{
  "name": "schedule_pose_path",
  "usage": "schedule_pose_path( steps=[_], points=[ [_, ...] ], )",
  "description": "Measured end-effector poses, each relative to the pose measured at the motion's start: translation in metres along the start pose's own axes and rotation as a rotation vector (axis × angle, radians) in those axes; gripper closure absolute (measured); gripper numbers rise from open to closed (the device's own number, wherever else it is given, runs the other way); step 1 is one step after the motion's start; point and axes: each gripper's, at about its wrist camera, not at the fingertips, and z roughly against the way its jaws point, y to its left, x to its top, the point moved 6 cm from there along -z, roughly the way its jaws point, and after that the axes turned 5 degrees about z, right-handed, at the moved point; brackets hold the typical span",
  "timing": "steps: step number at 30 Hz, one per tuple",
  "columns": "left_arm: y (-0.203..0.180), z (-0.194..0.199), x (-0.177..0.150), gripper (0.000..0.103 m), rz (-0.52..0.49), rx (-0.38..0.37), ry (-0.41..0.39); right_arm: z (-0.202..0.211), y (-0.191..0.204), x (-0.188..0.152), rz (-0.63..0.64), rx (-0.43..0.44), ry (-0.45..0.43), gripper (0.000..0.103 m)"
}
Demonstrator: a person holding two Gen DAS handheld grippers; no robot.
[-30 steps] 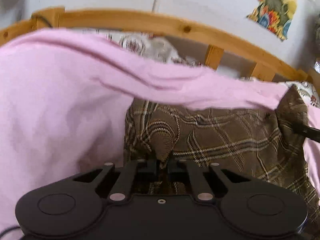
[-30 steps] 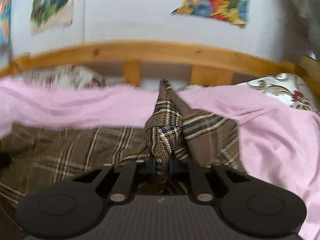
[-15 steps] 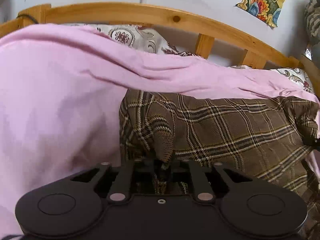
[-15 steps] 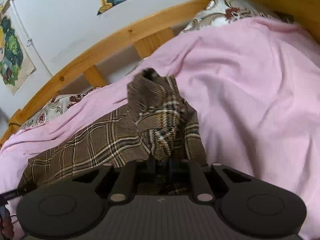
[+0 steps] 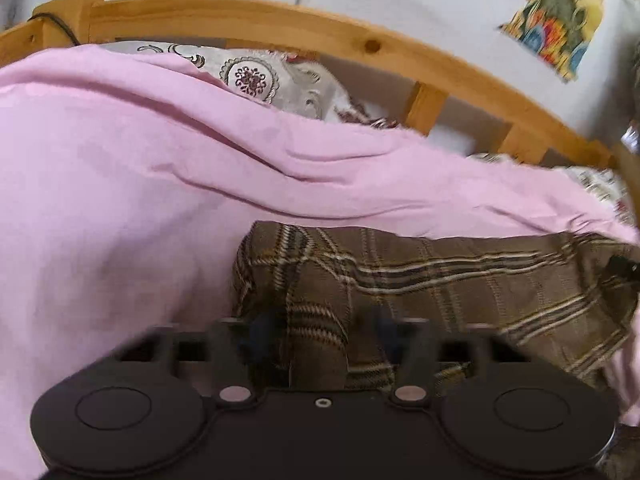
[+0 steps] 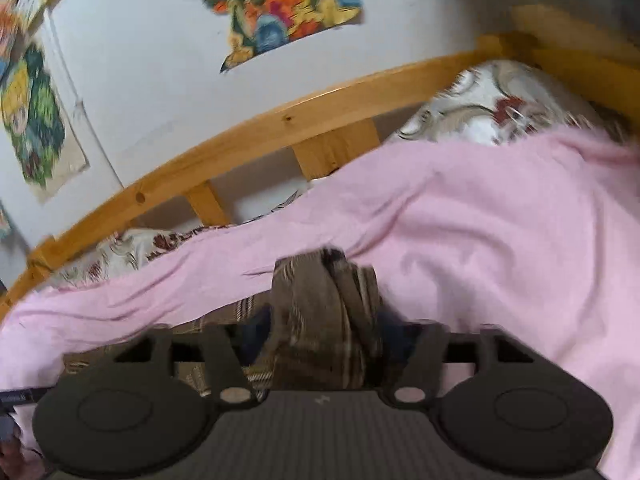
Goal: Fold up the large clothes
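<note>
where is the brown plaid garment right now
The brown plaid garment lies on the pink sheet of the bed, stretched between the left gripper and right gripper, below the wooden headboard.

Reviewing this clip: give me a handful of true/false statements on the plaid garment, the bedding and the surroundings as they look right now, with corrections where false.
1. The brown plaid garment lies on a pink sheet. True.
2. The left gripper has plaid fabric between its fingers. True; its jaws are closing.
3. The right gripper hangs over bare pink sheet with nothing between its fingers. False: a bunched fold of the plaid garment sits between them, and its jaws are closing.
4. The bed frame behind the bedding is black metal. False: it is light wood.
5. A colourful picture hangs on the wall. True.
</note>
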Motion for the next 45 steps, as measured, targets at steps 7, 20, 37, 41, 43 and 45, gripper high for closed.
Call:
schedule_pose_path(
  steps=[7,20,37,41,43,45],
  points=[
    [-0.001,0.015,0.023,0.097,-0.041,0.032,-0.222,-0.027,0.008,0.044,0.056,0.003,-0.106,0.099],
    [0.007,-0.009,0.027,0.057,-0.079,0.03,-0.174,-0.043,-0.024,-0.004,-0.04,0.002,-0.087,0.085],
    [-0.01,0.003,-0.043,0.009,-0.271,0.231,-0.104,-0.005,0.008,-0.048,0.378,-0.239,-0.023,0.027],
    [-0.004,0.018,-0.045,0.004,-0.221,0.182,-0.139,0.015,0.007,-0.047,0.334,-0.208,-0.058,0.011],
    [-0.003,0.024,-0.048,0.003,-0.208,0.163,-0.149,0.03,0.013,-0.049,0.372,-0.178,-0.076,0.005],
    [-0.004,0.033,-0.052,0.003,-0.205,0.13,-0.166,0.042,0.02,-0.055,0.427,-0.135,-0.077,0.002]
  ],
)
